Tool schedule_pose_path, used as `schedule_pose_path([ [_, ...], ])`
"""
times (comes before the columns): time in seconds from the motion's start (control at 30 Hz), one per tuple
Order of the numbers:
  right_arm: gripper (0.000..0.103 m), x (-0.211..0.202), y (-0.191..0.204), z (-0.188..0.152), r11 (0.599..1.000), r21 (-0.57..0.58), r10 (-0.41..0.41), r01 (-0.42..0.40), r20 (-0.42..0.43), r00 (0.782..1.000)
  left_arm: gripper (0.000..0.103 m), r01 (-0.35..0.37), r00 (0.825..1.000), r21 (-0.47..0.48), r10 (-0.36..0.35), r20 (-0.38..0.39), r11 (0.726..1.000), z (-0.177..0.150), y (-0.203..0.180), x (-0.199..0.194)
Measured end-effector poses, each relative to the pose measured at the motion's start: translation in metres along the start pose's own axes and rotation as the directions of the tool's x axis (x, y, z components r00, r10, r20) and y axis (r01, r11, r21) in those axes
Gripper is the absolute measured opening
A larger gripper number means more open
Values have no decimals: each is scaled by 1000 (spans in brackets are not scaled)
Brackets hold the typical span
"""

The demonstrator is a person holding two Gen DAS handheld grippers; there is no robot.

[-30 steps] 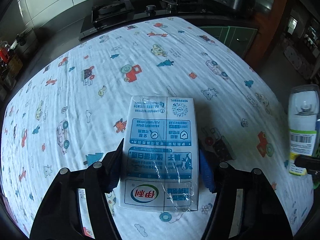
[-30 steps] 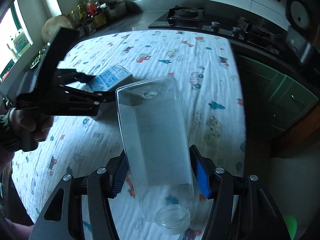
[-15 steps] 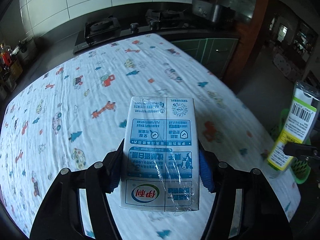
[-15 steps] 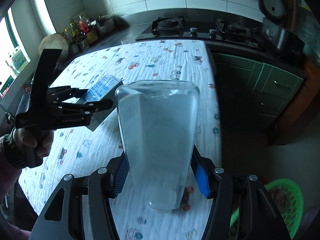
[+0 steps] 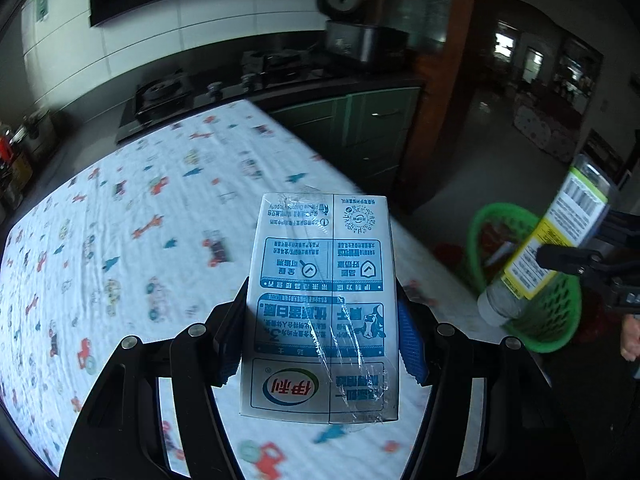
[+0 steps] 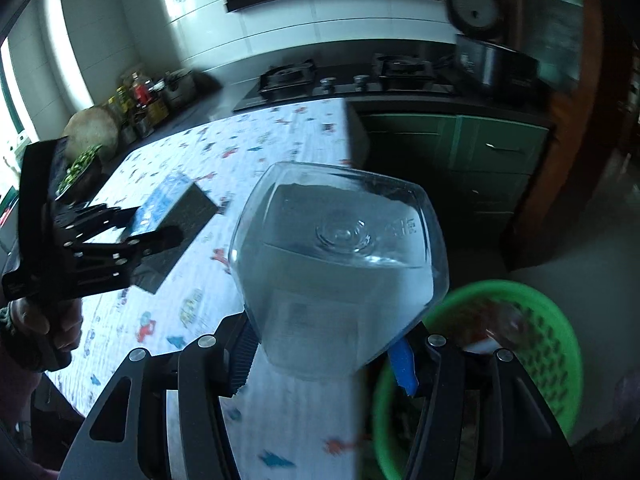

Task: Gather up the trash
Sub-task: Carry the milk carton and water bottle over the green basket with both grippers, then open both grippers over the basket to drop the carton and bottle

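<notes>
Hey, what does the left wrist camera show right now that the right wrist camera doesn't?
Only the left wrist view shows the blue-and-white milk carton's printed face and the clear plastic bottle's yellow-green label. Only the right wrist view shows the clear plastic bottle's base, the hand holding the left gripper, and jars by the window. Both show the green plastic basket, the cartoon-print tablecloth and the stove.

Home kitchen: gas hob [image 6: 344, 76] against white wall tiles [image 6: 280, 32] at upper centre, green cabinets [image 6: 480, 148] right, condiment bottles [image 6: 140, 100] on the counter [image 6: 208, 100] upper left.
</notes>
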State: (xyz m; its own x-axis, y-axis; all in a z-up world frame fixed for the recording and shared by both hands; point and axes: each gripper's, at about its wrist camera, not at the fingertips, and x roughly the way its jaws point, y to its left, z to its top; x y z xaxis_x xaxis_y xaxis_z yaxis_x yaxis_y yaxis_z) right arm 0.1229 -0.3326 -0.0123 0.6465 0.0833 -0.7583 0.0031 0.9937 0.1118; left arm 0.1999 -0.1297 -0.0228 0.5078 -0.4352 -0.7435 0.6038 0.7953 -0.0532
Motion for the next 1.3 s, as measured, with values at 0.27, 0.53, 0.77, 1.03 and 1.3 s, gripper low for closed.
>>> schedule_pose_path([
  [0.27,55,-27,-55,-33,986,59,-154,156,-32,988,62,74,997,63,-75,21,995,8,-64,-4],
  [0.53,55,-30,-94,-62,963,110,-235,244,-93,968,62,141,990,130,-143,8,981,17,-122,7],
  [0.77,57,-36,-123,-88,942,160,-277,296,-130,952,62,197,980,163,-195,-27,967,19,-161,22],
  [1.03,67,-62,-137,-102,928,210,-294,308,-96,951,63,242,969,163,-231,-86,956,19,-192,45],
  [1.3,74,-85,-136,-109,923,233,-302,307,-58,951,63,252,965,167,-233,-125,953,16,-212,60],
])
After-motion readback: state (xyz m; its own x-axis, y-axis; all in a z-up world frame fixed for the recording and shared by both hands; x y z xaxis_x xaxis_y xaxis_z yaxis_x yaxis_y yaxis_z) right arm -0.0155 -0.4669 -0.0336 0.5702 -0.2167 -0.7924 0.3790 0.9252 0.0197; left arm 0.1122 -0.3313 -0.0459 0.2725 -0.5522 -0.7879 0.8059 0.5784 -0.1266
